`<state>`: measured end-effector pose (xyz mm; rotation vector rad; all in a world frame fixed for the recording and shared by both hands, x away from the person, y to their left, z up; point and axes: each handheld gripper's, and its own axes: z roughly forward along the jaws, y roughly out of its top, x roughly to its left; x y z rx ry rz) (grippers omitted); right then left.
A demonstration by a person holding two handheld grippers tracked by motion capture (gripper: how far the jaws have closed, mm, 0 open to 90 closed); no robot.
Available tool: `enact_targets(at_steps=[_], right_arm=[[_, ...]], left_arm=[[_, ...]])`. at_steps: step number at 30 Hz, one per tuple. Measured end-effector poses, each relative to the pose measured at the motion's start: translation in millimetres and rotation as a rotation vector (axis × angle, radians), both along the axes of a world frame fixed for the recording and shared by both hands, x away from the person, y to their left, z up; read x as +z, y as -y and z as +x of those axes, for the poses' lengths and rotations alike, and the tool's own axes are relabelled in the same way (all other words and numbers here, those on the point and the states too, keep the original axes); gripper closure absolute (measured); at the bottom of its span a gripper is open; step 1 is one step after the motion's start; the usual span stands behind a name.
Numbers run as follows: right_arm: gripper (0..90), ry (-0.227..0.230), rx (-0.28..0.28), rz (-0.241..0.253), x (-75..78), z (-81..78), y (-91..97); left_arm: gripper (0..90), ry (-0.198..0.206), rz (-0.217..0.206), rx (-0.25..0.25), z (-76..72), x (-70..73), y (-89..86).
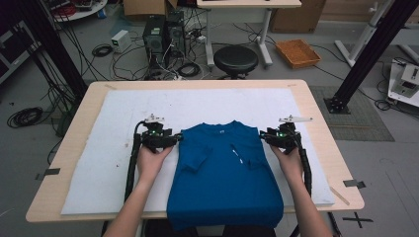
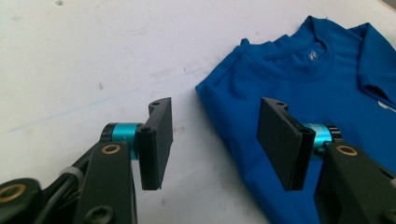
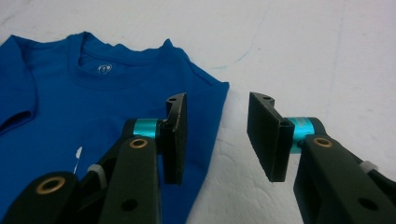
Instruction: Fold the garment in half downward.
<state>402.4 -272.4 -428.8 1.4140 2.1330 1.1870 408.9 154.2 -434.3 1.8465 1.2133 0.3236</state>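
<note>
Left claw [image 2: 212,140]: jaws spread, nothing pinched. They straddle the shoulder edge of the blue T-shirt [image 1: 225,173]; one pad over the white mat [image 1: 113,148], the other over the cloth. Contact with the fabric cannot be told.

Right claw [image 3: 215,135]: jaws spread, nothing between the pads. One pad over the shirt's other shoulder, the other over bare mat.

Labels: a small pale round mark sits inside the collar, too small to read. White print near the shirt's middle, illegible.

Shirt: lies flat on the mat on the desk [image 1: 316,123], collar away from the person, both sleeves folded inward, hem hanging over the near edge.
</note>
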Motion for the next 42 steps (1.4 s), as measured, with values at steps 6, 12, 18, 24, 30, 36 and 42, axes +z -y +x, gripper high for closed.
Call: enact_targets(at_steps=[6,12,18,24,30,36,42], right_arm=[[73.3,-0.071,0.017,-0.036,-17.2,16.0,-10.9],[80.9,-0.028,0.022,-0.071,-11.8,12.7,-9.8],[69.8,-0.007,-0.010,-0.036,0.4,21.5,-8.7],[68.4,-0.015,0.046,-0.073,6.4,52.8,-35.1],[68.4,-0.063,0.089,-0.126,-5.3,69.3,-53.7],[72.0,-0.087,0.106,-0.182,-12.2,76.4,-61.2],[88.7,-0.070,0.141,-0.213,-10.6,74.4,-65.1]], left_arm=[[58.4,-0.046,0.051,0.005,14.0,-10.4,14.3],[70.6,-0.032,0.083,0.027,13.1,-10.1,13.4],[54.6,0.004,0.042,0.016,22.3,-2.6,17.0],[54.7,-0.042,0.066,-0.065,47.5,0.5,39.2],[56.8,-0.073,0.129,-0.097,59.0,-4.2,51.3],[66.7,-0.066,0.173,-0.088,58.2,-5.5,53.2],[85.2,-0.055,0.192,-0.123,55.7,-5.7,58.9]])
